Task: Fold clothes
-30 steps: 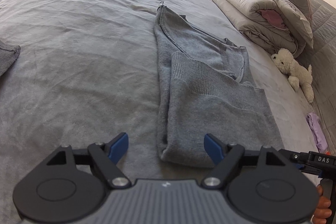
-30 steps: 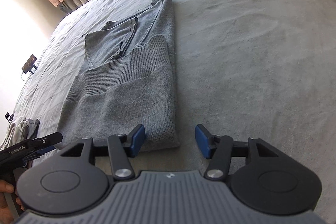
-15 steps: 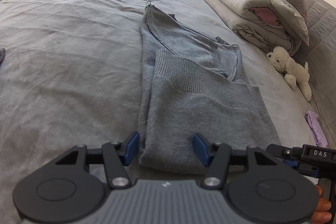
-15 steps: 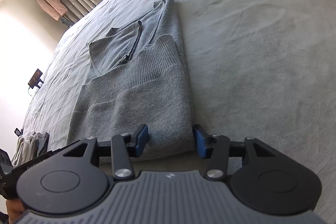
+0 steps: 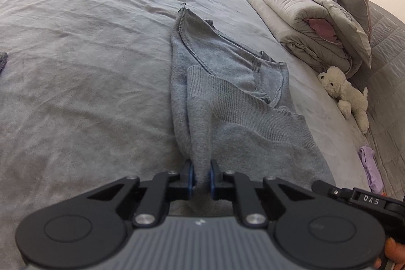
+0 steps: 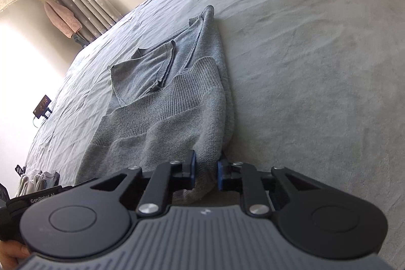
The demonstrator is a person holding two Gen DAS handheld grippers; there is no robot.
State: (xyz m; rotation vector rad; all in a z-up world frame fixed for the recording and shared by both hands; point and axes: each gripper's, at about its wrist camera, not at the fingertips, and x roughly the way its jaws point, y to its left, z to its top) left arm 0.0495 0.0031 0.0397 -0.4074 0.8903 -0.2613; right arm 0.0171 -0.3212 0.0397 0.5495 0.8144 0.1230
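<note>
A grey knit sweater (image 5: 227, 98) lies folded lengthwise on the grey bed, its ribbed hem laid over the neckline end. My left gripper (image 5: 201, 177) is shut on the sweater's near left corner, and the cloth rises in a ridge toward the jaws. In the right wrist view the same sweater (image 6: 167, 103) stretches away from me. My right gripper (image 6: 206, 172) is shut on its near right corner. The other gripper's black body shows at the edge of each view.
The grey bedspread (image 5: 76, 67) spreads wide to the left. Folded quilts (image 5: 311, 17) and a white plush dog (image 5: 346, 92) lie at the right. A purple cloth (image 5: 368, 168) lies near the bed's right edge. Folded clothes (image 6: 35, 181) sit at the far left.
Both grippers moved forward onto the sweater's near edge and closed from open, each pinching a corner. The cloth at both corners has bunched and lifted slightly.
</note>
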